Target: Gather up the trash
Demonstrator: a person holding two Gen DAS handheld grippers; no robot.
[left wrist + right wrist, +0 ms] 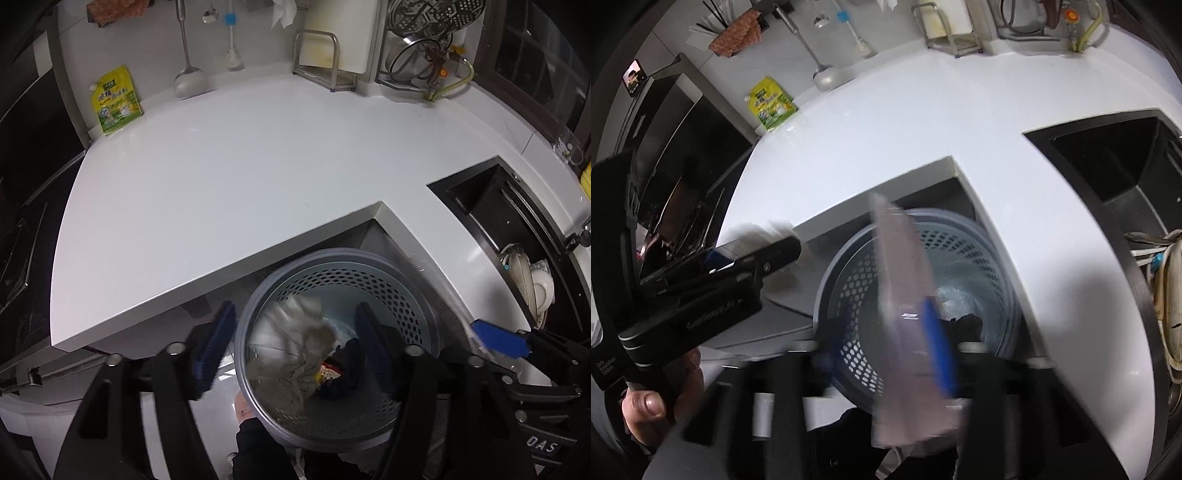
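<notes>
A grey perforated bin [406, 295] stands on the floor below the counter's inner corner. In the left wrist view my left gripper [295, 312] hangs open over the bin. A crumpled grey-white paper [295, 343] shows blurred between its blue pads [214, 350], clear of both. A dark item and a red wrapper [328, 373] lie in the bin. In the right wrist view my right gripper [886, 317] is open above the bin [964, 240]. A flat pinkish sheet [905, 280] shows blurred between its jaws, beside the right pad [938, 350].
The white L-shaped counter [221, 177] wraps around the bin. A black sink [491, 206] with dishes lies to the right. A yellow-green pouch [116, 101], a hanging ladle [190, 81] and a board rack [325, 62] line the back wall. A dark stove sits at the far left.
</notes>
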